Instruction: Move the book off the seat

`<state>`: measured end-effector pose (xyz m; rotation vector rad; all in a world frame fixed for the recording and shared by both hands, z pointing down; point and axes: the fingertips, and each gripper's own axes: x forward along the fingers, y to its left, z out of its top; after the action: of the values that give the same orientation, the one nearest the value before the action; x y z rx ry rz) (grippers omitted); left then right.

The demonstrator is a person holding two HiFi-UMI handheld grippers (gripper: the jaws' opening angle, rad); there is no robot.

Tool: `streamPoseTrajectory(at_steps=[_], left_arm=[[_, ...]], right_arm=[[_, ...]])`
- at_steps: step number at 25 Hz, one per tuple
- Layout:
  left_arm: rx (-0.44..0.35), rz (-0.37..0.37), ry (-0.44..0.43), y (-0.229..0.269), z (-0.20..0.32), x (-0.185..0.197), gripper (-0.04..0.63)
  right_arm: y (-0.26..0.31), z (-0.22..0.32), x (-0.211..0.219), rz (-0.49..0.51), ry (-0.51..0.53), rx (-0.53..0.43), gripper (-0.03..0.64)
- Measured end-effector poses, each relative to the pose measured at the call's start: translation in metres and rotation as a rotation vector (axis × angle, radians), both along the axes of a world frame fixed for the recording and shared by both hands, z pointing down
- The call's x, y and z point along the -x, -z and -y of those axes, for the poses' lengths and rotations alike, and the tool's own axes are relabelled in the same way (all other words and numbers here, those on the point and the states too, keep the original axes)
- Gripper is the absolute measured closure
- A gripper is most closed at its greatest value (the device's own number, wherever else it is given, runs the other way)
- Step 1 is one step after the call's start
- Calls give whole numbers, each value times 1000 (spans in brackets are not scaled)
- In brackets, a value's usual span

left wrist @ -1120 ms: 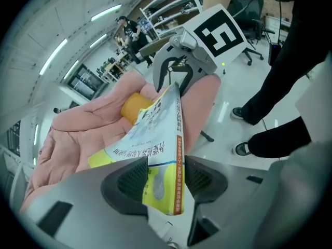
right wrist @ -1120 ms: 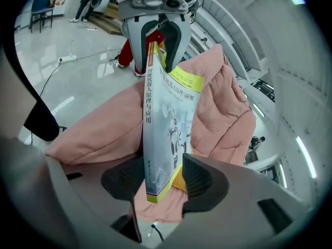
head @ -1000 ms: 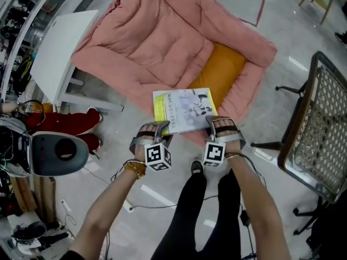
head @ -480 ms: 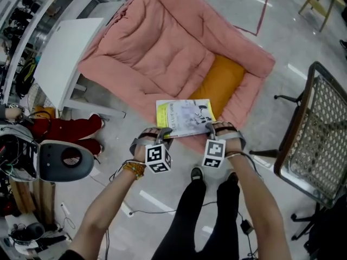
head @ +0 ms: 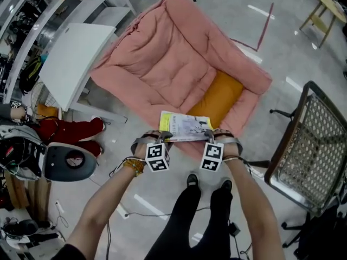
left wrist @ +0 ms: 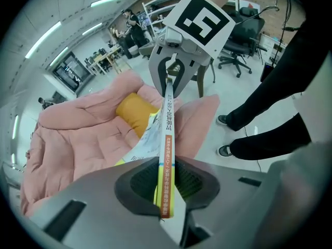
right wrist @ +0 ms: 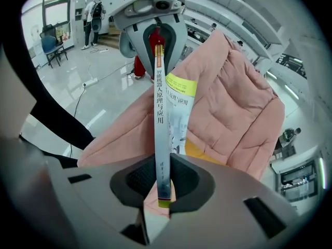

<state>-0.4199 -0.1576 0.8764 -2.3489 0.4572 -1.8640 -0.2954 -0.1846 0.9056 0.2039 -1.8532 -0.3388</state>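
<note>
Partly behind book (head: 184,126), orange cushion (head: 219,96)

White table (head: 76,58) at left, red fabric item (head: 70,131) and grey housing with round hole (head: 69,162) below it, orange cushion (head: 219,98) centre, mesh-backed chair (head: 312,145) right, wooden stool (head: 325,1) top right, red tape line (head: 265,23) on glossy floor (head: 293,53).

Seat (head: 162,64) pink, quilted. Cushion (head: 219,93) orange, plain. Book (head: 184,127) cover wht w/ yellow band, blk print. Left gripper (head: 162,136), right gripper (head: 209,136) grey, cubes blk/wht squares. Table (head: 70,58) wht. Trousers (head: 200,210) blk. Floor (head: 293,53) lt grey.
</note>
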Motion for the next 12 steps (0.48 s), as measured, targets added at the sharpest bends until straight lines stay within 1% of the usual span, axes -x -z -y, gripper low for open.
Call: streamPoseTrajectory(at_steps=[6,12], left_arm=[[14,-3,7,18,21,3,525],[14,-8,27,36,32,3,525]], right_arm=[[23,20,1,-12,10,2,546],[42,34,3,-23,18,-22,546]])
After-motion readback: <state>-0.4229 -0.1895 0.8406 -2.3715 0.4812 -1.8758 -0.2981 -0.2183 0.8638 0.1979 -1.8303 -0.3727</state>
